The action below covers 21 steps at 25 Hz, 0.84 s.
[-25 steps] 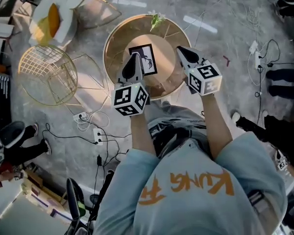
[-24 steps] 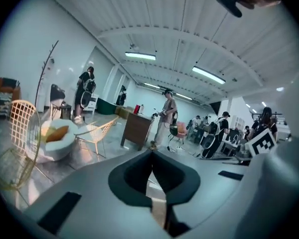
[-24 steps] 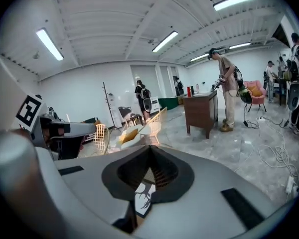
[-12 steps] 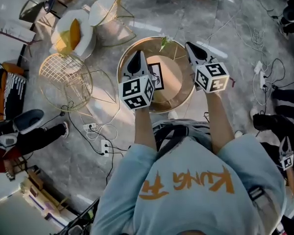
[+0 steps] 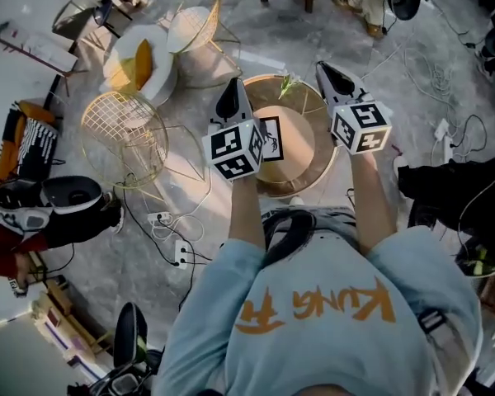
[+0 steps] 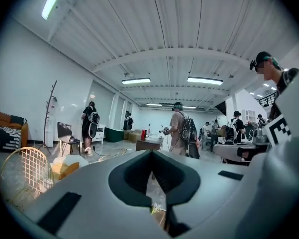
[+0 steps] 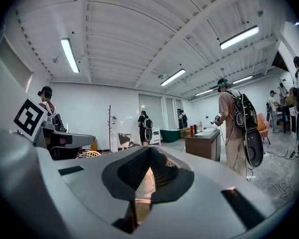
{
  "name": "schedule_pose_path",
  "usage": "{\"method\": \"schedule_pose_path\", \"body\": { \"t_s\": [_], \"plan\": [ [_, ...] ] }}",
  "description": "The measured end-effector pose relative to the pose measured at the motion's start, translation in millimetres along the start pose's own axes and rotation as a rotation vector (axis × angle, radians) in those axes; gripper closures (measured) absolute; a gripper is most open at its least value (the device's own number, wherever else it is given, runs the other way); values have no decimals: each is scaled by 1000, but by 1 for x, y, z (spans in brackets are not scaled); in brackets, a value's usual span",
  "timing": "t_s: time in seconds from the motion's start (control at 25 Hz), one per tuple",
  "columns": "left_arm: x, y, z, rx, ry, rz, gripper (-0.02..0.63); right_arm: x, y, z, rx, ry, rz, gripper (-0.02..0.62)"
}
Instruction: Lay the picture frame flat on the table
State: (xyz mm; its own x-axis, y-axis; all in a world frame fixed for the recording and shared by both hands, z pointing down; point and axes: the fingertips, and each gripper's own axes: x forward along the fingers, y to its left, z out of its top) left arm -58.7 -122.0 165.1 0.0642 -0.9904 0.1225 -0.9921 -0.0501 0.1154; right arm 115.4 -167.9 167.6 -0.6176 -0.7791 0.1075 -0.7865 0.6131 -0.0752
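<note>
Black rectangular picture frame [image 5: 271, 137] appears flat on round wooden table [image 5: 301, 151]; left gripper [image 5: 232, 85], right gripper [image 5: 322, 68] drawn farther back than moment ago, jaws closed, empty; task likely done.

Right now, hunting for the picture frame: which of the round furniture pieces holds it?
The wood-topped round table; the gold wire basket beside it holds nothing visible, and the white seat only a yellow cushion.

From above, your left gripper [image 5: 229, 99] shows over the left side of the round table [image 5: 305, 143] and your right gripper [image 5: 328, 73] over its far right rim. The picture frame [image 5: 273, 137] sits on the table between them, nearer the left one. A wire basket [image 5: 124, 134] stands left of the table, with a chair [image 5: 136, 56] behind it.
</note>
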Motion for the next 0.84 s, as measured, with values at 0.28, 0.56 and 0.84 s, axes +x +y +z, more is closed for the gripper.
{"method": "schedule_pose_path", "body": {
  "t_s": [0.28,0.56,0.84],
  "plan": [
    [-8,16,0,-12,-6,35,586,10,17,5,-21,-13,25,598],
    [-6,12,7,-1,3,28,586,12,16,13,-21,-11,29,598],
    [-14,10,7,-4,17,33,586,5,22,18,-28,-9,35,598]
  ]
}}
